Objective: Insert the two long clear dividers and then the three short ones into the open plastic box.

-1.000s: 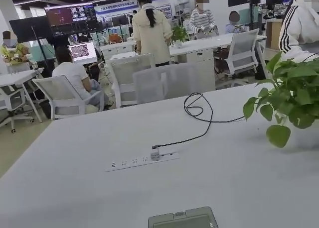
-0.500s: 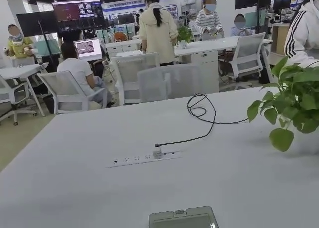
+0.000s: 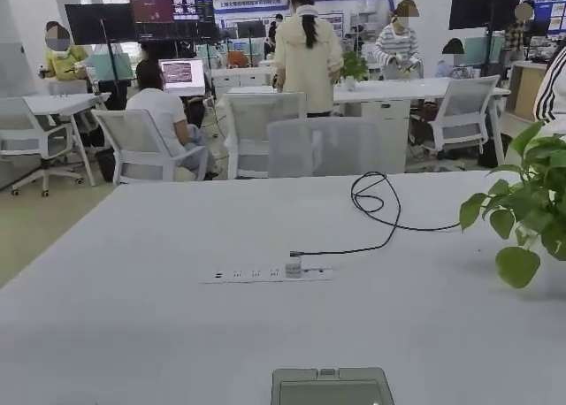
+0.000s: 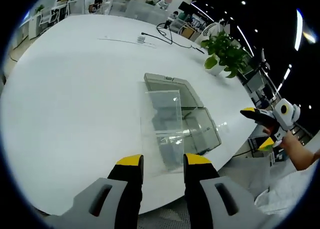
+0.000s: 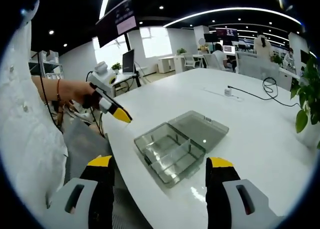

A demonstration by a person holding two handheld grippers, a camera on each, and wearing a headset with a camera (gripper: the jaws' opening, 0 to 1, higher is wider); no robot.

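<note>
The left tongs [image 4: 163, 161] and right tongs [image 5: 160, 162] are held released and empty by the worktop [image 5: 250, 139] edge. The box [image 5: 169, 154] is seen ahead of both, near that edge, with its lid [image 5: 200, 130] laid open.

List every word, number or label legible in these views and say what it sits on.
No text reads with certainty.
Blue wall banner: white characters, too blurred to read.
Large dark screen: content too small to read.
Power strip: no legible marking.
</note>
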